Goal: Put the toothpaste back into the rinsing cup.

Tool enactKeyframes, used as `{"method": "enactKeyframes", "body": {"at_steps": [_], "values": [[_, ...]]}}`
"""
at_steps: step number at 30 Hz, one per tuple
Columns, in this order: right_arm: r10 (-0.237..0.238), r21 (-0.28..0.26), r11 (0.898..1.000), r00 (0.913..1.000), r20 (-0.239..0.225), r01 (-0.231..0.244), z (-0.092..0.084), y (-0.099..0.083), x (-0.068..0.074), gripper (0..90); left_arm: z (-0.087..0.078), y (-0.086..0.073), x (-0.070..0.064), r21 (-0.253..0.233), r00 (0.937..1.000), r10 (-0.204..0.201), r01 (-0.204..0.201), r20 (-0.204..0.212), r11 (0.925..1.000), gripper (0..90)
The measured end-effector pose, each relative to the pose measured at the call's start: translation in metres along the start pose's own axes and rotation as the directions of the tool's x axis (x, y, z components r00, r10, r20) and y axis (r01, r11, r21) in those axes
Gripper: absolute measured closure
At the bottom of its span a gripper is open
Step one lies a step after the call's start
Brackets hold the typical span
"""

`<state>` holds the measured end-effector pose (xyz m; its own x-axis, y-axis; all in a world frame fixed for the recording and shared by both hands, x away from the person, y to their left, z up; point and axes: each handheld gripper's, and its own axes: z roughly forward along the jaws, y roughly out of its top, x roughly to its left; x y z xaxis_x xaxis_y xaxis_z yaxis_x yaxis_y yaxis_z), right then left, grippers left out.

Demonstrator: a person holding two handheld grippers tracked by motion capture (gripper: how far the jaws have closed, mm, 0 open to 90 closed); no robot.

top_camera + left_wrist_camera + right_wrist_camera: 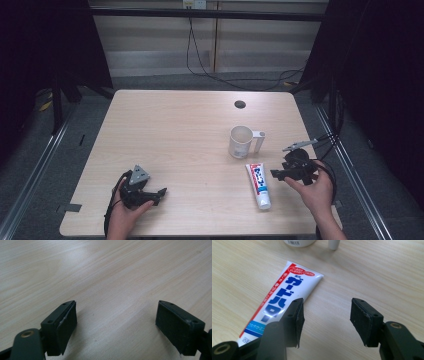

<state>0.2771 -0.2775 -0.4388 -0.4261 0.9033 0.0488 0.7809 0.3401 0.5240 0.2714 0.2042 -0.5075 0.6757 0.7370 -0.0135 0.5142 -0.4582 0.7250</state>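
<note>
Your bench (pixel 190 150) is pale wood with a dark round hole (pixel 240 104) near its far edge. A white mug (pixel 242 141) stands right of centre, handle to the right. Just nearer than the mug lies the tube (pixel 259 185), flat on the bench, white with blue lettering and a red edge, cap toward you. Your right tool (pixel 278 174) sits just right of the tube, jaws partly spread with bare wood between them and no grip on the tube (pixel 279 302). Your left tool (pixel 159 192) rests at the near left, jaws spread wide over bare bench (pixel 112 277), well apart from the tube.
</note>
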Motion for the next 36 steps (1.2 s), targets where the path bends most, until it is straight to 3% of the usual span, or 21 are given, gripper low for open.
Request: {"method": "enactKeyframes", "body": {"at_steps": [4, 11, 16, 19, 26, 27, 31, 36], "values": [[-0.005, 0.007, 1.000, 1.0000, -0.006, 0.005, 0.000, 0.005, 0.005, 46.6, 0.000, 0.000, 0.000, -0.001, 1.0000, -0.001, 0.001, -0.001, 1.0000, 17.1], [0.002, 0.043, 0.999, 0.9986, -0.054, 0.000, 0.008, 0.017, 0.019, 46.2, 0.000, 0.000, 0.000, -0.001, 1.0000, 0.000, 0.000, -0.001, 1.0000, 17.1], [0.015, 0.060, 0.998, 0.9984, -0.055, -0.011, 0.012, 0.021, 0.023, 47.0, 0.000, 0.000, 0.000, 0.000, 1.0000, 0.000, 0.000, 0.000, 1.0000, 17.1], [0.044, 0.075, 0.996, 0.9972, -0.060, -0.039, 0.018, 0.024, 0.027, 46.2, 0.000, 0.000, 0.000, 0.000, 1.0000, -0.002, 0.002, 0.001, 1.0000, 17.0], [0.063, 0.091, 0.994, 0.9961, -0.061, -0.057, 0.026, 0.027, 0.031, 42.2, 0.000, 0.000, 0.000, 0.000, 1.0000, -0.002, 0.002, 0.001, 1.0000, 17.0], [0.074, 0.109, 0.992, 0.9949, -0.068, -0.066, 0.030, 0.028, 0.031, 37.7, 0.000, 0.000, 0.000, 0.000, 1.0000, 0.000, 0.000, 0.000, 1.0000, 17.0], [0.108, 0.148, 0.985, 0.9901, -0.090, -0.094, 0.036, 0.029, 0.031, 36.2, 0.000, 0.000, 0.000, 0.000, 1.0000, -0.001, 0.001, 0.001, 1.0000, 16.9], [0.129, 0.164, 0.980, 0.9890, -0.073, -0.116, 0.042, 0.028, 0.031, 33.8, 0.000, 0.000, 0.000, 0.000, 1.0000, -0.002, 0.002, 0.002, 1.0000, 16.9]]}}
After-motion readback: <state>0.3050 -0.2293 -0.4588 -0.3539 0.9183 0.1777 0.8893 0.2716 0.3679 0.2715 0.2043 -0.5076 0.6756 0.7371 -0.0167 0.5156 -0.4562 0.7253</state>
